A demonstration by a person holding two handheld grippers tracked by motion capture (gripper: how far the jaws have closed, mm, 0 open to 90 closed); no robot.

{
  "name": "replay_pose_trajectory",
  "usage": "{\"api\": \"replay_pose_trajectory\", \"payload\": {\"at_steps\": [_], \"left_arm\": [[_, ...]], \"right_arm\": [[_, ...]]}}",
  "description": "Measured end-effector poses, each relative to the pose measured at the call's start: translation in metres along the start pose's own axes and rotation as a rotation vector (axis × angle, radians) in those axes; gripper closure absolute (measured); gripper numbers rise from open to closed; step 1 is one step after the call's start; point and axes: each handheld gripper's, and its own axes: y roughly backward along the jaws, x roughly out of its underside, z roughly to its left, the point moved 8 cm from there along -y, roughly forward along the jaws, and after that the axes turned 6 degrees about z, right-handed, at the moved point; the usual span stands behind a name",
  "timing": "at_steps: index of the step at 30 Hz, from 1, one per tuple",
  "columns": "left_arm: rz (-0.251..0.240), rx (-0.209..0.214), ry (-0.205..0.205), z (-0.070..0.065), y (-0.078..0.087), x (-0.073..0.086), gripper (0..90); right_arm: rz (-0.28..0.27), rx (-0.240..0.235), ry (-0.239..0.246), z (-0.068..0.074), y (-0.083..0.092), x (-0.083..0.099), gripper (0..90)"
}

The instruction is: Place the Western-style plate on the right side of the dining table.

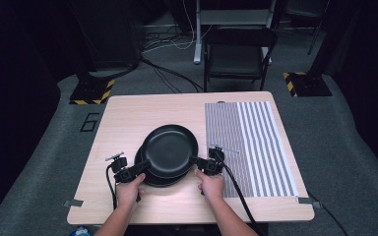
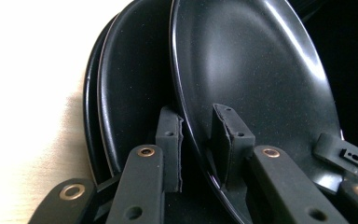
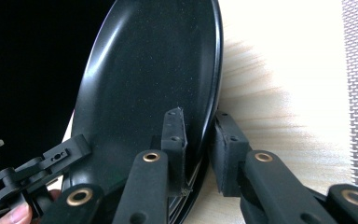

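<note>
1. A grey carpet floor (image 1: 334,147) surrounds the light wooden surface (image 1: 128,118).
2. At 12 o'clock stands a black folding chair (image 1: 238,56), with a white frame (image 1: 234,17) behind it.
3. Cables (image 1: 170,73) trail across the floor at 11 o'clock.
4. Yellow-and-black striped bases (image 1: 92,92) sit at 10 and 2 o'clock.
5. The far room is dark.

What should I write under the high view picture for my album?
Two grippers hold the top black plate of a stack on a wooden table.

Top black plate (image 1: 170,149) hides most of lower plates (image 1: 142,169); their count unclear. Chair (image 1: 238,54) back lost in dark.
</note>
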Motion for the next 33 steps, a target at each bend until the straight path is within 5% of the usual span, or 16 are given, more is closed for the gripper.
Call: {"api": "replay_pose_trajectory", "payload": {"at_steps": [13,33], "left_arm": [[-0.021,0.023,0.008,-0.0001,-0.0007,0.0017,74.4],[-0.037,0.035,-0.019,-0.0028,0.0024,0.0037,74.5]], "right_arm": [[0.003,0.019,-0.031,0.0013,0.0012,-0.0005,77.7],[0.002,0.010,0.000,0.0018,0.0034,-0.0017,77.6]]}}
